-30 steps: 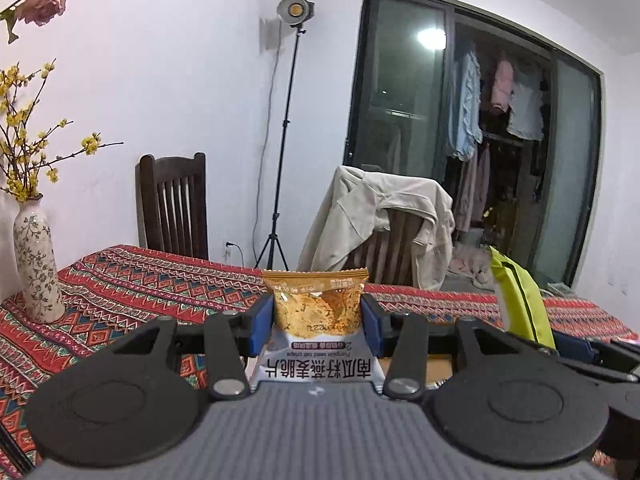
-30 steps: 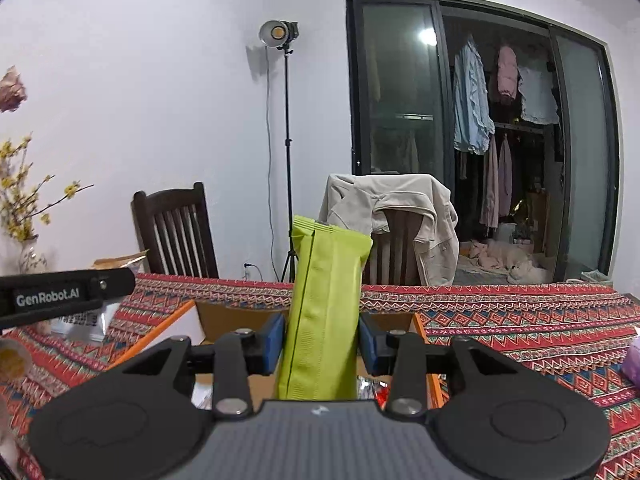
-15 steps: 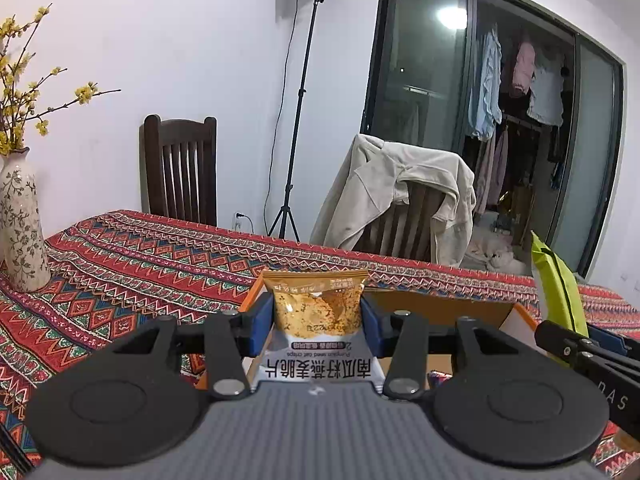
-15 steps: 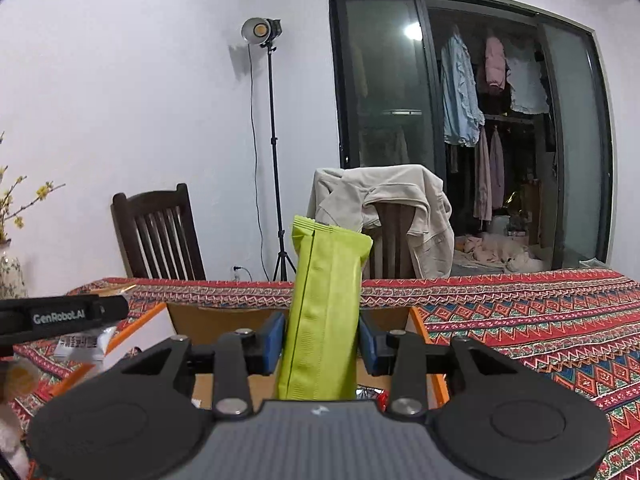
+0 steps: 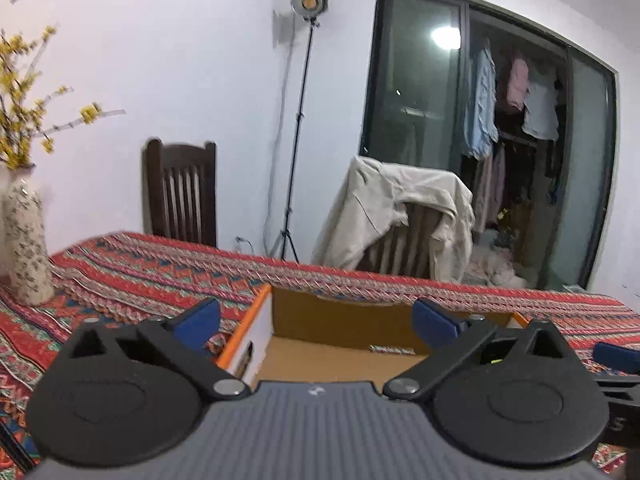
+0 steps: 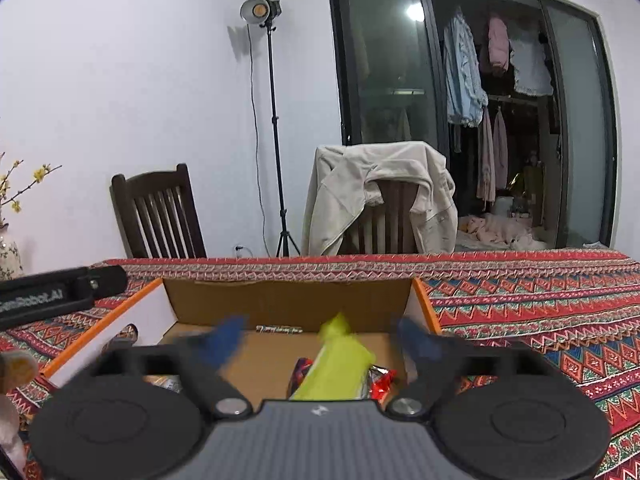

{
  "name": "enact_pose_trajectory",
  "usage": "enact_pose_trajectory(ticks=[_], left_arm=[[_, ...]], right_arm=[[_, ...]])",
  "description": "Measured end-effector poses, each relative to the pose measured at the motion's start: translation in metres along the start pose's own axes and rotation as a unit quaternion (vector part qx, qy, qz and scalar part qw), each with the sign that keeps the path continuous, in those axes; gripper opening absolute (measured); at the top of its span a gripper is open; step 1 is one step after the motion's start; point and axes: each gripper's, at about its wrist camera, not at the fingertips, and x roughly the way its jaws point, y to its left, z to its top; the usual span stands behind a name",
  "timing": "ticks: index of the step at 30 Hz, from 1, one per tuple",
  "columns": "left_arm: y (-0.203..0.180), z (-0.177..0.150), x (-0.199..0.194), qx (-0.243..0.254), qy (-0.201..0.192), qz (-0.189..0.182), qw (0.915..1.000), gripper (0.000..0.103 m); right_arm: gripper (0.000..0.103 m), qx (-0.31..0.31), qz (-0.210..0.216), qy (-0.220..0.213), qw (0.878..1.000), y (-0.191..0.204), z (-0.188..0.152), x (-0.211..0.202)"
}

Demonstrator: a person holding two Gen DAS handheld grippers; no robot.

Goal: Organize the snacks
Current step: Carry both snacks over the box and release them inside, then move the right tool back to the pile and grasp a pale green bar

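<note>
The cardboard box [image 6: 288, 300] sits on the table [image 6: 520, 280], directly before both cameras. In the right wrist view a snack packet [image 6: 340, 364] lies inside the box toward five o'clock, over other wrappers [image 6: 380, 380]. Behind the table, one chair [image 6: 160, 208] stands at eleven o'clock, a draped chair [image 6: 380, 200] at one, a lamp stand [image 6: 276, 140] between them. A vase [image 5: 28, 240] stands on the table at nine o'clock.

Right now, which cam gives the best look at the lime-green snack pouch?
Right wrist. The lime-green snack pouch lies tilted inside the open cardboard box, between the opening jaws of the right gripper, blurred but unobstructed. The left wrist view shows the same box and none of the pouch.
</note>
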Motion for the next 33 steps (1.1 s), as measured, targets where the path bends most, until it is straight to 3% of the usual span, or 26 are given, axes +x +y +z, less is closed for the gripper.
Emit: enact_pose_trajectory(ticks=[18,33], left_arm=[[-0.003,0.013,-0.014,0.003,0.000,-0.005,1.0000,0.103],[0.001,0.028,-0.071,0.018,-0.008,-0.021,0.9996,0.103]], right_arm=[[0.103,-0.012,0.005,-0.002,1.000,0.005,0.006,-0.011],[0.103,-0.034,0.008,-0.012,0.999,0.015,0.024,-0.070]])
